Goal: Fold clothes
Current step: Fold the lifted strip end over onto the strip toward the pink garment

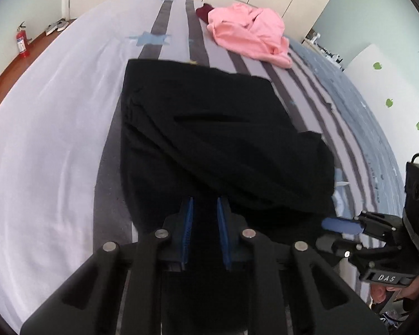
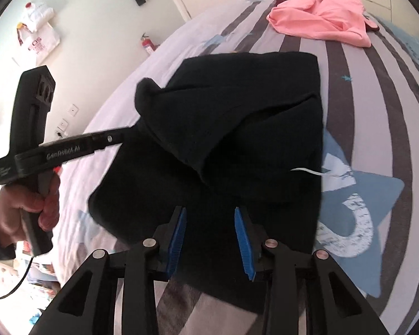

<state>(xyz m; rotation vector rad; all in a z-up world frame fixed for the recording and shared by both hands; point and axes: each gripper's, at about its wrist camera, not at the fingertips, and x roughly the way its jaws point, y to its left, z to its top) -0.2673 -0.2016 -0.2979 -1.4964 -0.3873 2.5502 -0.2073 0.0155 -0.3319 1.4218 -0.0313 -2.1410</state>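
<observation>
On the striped bed (image 1: 69,117) the black garment (image 1: 209,139) lies partly folded. I see my left gripper (image 1: 205,206) narrowly parted and my right gripper (image 2: 211,217) wider, both over cloth (neither pinching it); a pink garment (image 1: 248,33) lies beyond.

A partly folded garment (image 1: 209,139) lies on the bed (image 1: 56,139), directly before both grippers. Behind it, toward the far end of the bed, a crumpled garment (image 1: 248,36) lies in a heap. A fire extinguisher (image 1: 21,40) stands on the floor left of the bed.
</observation>
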